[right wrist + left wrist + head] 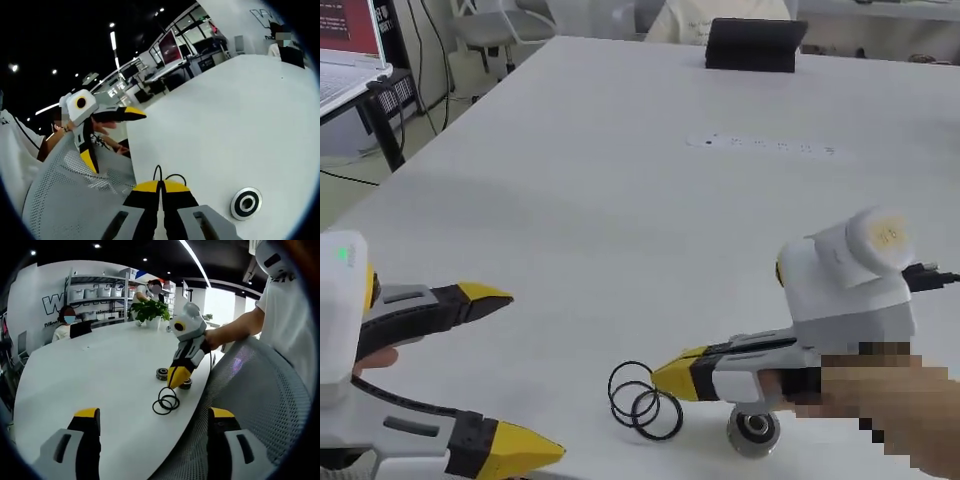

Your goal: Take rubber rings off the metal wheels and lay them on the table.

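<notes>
Head view: the camera sits above the near edge of the table [620, 180], faces forward and down, and is close over the work.

Left gripper view: the camera sits low at the table edge and faces across to the right hand-held gripper [173, 382], near, at centre frame.

Right gripper view: the camera is rolled, low over the table, with the left hand-held gripper [119, 139] at upper left.

All three views share the rubber rings [645, 400] and a metal wheel [754, 430].

White table [620, 200] with rings [645, 402], wheels [161, 373]
</notes>
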Motion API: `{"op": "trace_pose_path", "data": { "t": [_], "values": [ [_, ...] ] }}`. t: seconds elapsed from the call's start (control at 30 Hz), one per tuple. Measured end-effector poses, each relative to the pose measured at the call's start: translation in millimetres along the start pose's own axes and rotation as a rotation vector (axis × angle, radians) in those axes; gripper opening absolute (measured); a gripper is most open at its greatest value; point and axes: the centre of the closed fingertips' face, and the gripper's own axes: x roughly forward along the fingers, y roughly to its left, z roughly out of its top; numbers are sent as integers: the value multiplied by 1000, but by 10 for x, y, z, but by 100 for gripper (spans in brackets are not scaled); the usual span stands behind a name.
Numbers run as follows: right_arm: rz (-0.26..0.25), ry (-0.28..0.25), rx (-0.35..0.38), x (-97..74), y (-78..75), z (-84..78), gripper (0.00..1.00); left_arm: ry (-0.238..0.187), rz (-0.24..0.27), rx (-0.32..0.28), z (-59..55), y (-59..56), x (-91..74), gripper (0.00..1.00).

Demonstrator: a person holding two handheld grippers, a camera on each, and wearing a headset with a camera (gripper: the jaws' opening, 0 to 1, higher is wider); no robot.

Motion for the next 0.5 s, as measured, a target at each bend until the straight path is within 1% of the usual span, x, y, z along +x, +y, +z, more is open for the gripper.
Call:
{"op": "trace_pose_path", "data": {
  "t": [0.07,0.13,0.33,0.5],
  "values": [
    [-4,11,-1,26,-22,-32,0,1,-3,-4,-9,-8,8,87],
    [-21,22,-8,42,-64,-60,0,3,-4,-9,-21,-12,13,87],
    [-25,19,10,73,-94,-64,0,4,2,-20,-40,3,11,87],
    [-35,34,19,95,-139,-111,0,1,0,-34,-48,-9,28,86]
  ]
}}
